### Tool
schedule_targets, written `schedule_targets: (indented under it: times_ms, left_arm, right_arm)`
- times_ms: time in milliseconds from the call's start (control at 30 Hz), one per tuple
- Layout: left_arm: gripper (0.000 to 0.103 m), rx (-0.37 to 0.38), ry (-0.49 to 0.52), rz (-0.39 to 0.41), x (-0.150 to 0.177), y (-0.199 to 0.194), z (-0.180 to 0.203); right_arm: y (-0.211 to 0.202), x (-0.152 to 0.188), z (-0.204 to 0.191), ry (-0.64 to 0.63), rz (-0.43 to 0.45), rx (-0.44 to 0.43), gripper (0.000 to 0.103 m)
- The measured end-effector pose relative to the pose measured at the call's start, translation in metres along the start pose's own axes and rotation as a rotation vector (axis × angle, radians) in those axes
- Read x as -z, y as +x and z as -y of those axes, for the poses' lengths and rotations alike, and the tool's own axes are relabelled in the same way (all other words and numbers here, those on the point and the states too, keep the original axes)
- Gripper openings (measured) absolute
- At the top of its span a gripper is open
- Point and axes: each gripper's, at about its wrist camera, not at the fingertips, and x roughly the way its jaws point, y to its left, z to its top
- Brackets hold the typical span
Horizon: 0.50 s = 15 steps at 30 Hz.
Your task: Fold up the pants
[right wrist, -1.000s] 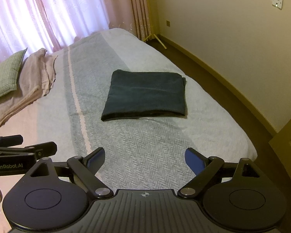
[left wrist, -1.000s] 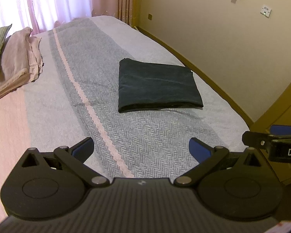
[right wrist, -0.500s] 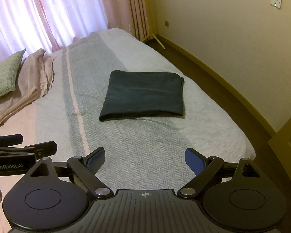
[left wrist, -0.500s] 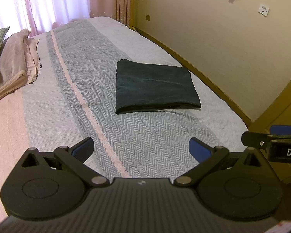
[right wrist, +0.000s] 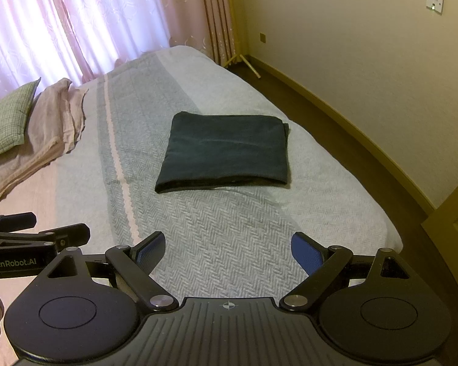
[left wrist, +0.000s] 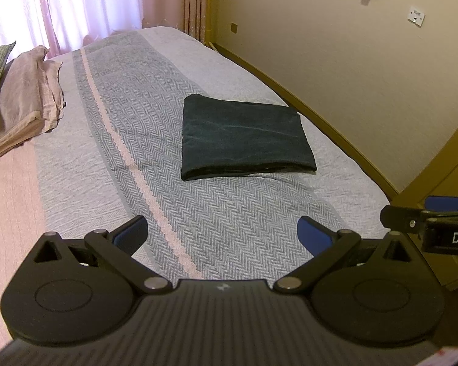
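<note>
On the right half of the bed, the pants lie as a compact dark rectangle, several layers stacked, the rounded fold edge facing the cameras and the top surface fairly smooth. They rest on the herringbone grey blanket, just right of its pale pink stripe, and nothing touches them. Judging by that tidy shape, the folding looks finished; at most a light smoothing of the near edge could be left. Well short of the bundle, the left gripper hangs over the blanket with its blue pads spread wide and nothing between them. Beside it the right gripper is likewise spread and empty. Farther off, a pink duvet and a checked green pillow sit by the curtained window
</note>
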Motion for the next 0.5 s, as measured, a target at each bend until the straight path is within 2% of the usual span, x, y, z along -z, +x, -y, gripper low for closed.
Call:
schedule_targets:
  times_ms: [500]
  left_arm:
    - [0.102, -0.001, -0.003, 0.002, -0.0037, 0.0033, 0.0050]
  right_arm:
    - [0.0028, -0.0047, 0.0057, -0.006, 0.000, -0.004, 0.087]
